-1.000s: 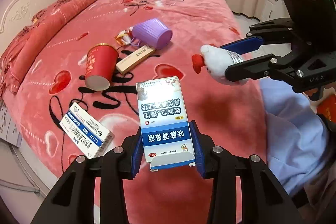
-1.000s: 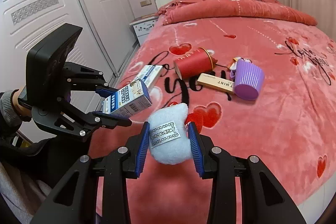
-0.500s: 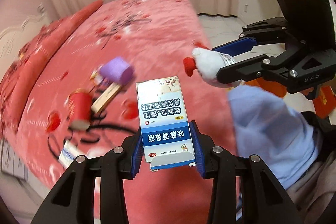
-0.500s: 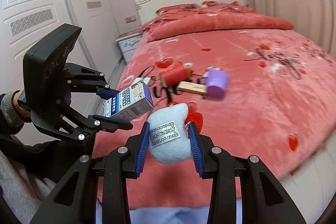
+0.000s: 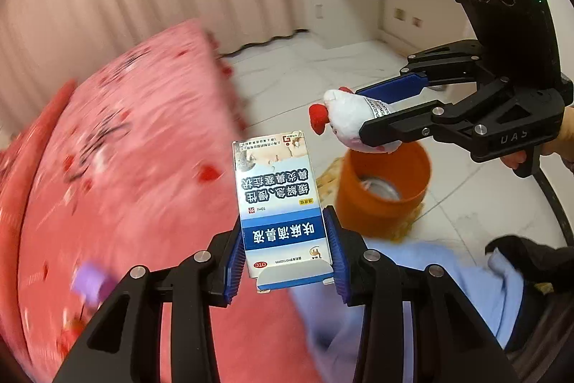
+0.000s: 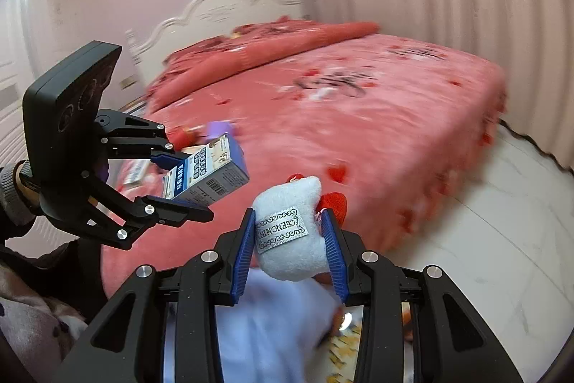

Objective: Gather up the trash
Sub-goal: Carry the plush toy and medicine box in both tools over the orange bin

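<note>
Two loads are travelling: my left gripper [image 5: 285,259] is clamping the blue-and-white cardboard medicine box [image 5: 278,200], my right gripper [image 6: 288,248] the white plush toy [image 6: 288,228]; next I'm judging release over the orange round plastic bin [image 5: 385,192].

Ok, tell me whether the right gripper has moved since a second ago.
Yes. The right gripper, shut on the plush toy, swung off the bed to above the orange bin.

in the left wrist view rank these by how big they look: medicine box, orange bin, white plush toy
1. orange bin and medicine box: alike; the box is nearer the camera, so unsure.
2. white plush toy, clearly smallest.
</note>
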`<control>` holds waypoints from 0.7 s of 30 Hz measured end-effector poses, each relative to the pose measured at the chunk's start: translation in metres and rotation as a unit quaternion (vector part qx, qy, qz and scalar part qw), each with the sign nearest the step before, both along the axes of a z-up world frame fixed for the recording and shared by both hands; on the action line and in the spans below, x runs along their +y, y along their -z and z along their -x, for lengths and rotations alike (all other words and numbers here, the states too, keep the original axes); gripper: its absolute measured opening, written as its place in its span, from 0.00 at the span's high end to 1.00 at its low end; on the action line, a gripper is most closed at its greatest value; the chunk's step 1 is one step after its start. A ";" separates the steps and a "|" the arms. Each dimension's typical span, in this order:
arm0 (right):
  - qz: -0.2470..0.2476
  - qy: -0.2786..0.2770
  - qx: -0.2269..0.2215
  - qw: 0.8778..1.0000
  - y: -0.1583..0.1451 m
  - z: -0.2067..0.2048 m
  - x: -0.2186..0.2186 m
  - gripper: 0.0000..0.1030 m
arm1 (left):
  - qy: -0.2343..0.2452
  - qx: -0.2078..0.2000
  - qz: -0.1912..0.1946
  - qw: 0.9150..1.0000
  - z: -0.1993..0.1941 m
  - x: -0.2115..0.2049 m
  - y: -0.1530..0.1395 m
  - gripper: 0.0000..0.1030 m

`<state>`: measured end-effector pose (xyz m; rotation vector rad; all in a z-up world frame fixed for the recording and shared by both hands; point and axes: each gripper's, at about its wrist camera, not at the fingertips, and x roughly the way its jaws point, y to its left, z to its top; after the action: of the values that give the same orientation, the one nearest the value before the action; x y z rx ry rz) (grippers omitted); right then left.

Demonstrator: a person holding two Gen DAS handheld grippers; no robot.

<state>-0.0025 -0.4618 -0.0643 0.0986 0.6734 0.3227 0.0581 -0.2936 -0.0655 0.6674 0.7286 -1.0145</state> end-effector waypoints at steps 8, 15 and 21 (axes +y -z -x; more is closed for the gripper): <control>-0.006 0.104 0.018 0.994 0.020 0.051 -0.102 0.64 | 0.093 0.025 -0.004 0.995 0.015 -0.097 0.023 0.59; -0.026 0.172 0.044 0.984 0.057 0.085 -0.169 0.64 | 0.132 0.049 -0.016 0.990 0.024 -0.152 0.052 0.59; -0.045 0.200 0.075 0.976 0.104 0.085 -0.198 0.63 | 0.136 0.074 -0.031 0.987 0.022 -0.177 0.076 0.59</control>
<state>-0.0877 -0.6603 -0.1679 0.3428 0.7709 -0.0445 0.0362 -0.4702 -0.1415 0.7658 0.8151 -1.3066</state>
